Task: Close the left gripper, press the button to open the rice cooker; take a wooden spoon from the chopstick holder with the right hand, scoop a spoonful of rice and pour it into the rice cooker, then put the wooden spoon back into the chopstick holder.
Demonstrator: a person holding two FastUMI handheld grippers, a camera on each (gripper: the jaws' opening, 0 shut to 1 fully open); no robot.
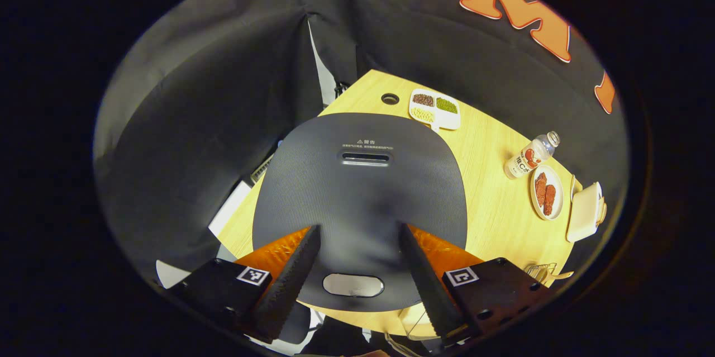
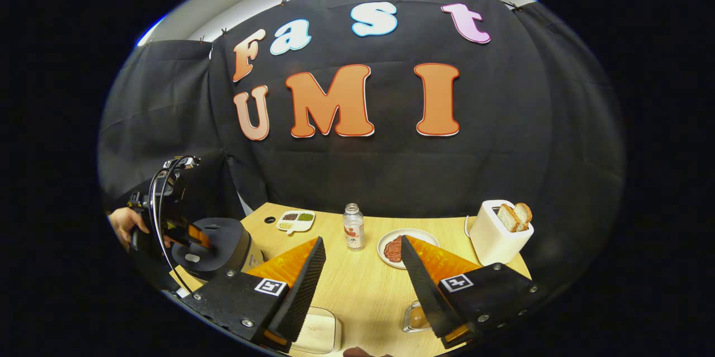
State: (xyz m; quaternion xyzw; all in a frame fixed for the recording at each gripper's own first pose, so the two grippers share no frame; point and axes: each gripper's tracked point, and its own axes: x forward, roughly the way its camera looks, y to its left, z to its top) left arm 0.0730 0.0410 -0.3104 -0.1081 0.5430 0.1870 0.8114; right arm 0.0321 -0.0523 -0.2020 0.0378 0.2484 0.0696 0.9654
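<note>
Hiding much wooden table (image 1: 491, 189): rice cooker (image 1: 357, 189).

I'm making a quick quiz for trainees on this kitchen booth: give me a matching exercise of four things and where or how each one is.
Things:
1. rice cooker
2. toaster
3. bottle
4. divided dish

States:
a. holds bread slices
b. upright beside the plate of food
c. lid closed, under the left hand-held gripper
d. three compartments of grains, near the table hole

Pairs: 1-c, 2-a, 3-b, 4-d
</note>
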